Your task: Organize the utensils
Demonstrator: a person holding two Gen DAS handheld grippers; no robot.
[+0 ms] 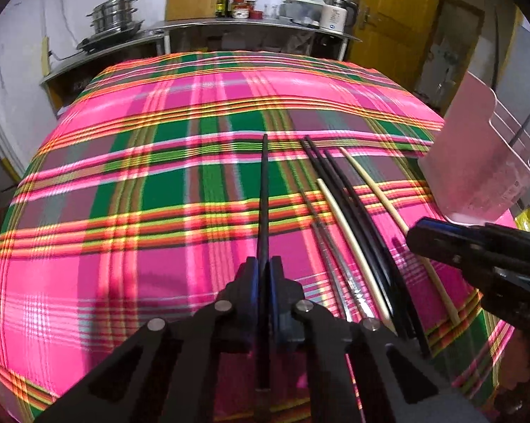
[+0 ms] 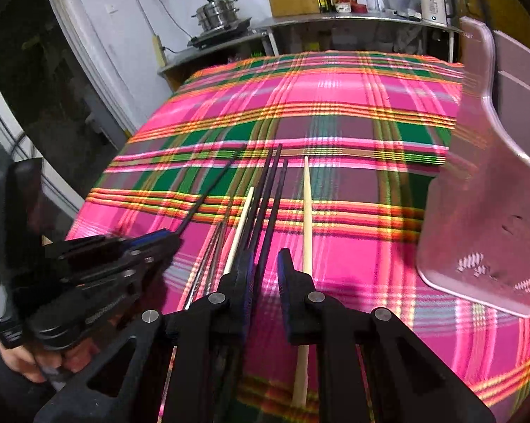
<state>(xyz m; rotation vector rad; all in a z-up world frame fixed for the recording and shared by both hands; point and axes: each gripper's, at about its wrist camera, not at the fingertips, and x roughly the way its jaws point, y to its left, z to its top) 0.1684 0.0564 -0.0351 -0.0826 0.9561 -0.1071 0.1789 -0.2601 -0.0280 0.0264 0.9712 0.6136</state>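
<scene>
Black chopstick pinched in my left gripper (image 1: 264,275); my right gripper (image 2: 266,268) hangs open over the rest.

Slim black (image 2: 265,190), pale wooden (image 2: 307,211) and metal chopsticks (image 1: 330,264) lie side by side on the plaid cloth (image 1: 159,211); farther right stands a clear pink holder (image 2: 483,211).

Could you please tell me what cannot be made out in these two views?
- Left wrist view: the held black chopstick's rear end, hidden behind the left gripper.
- Left wrist view: the pink holder's contents; its frosted wall blurs them.
- Right wrist view: the near ends of the loose chopsticks, covered by the right gripper.
</scene>
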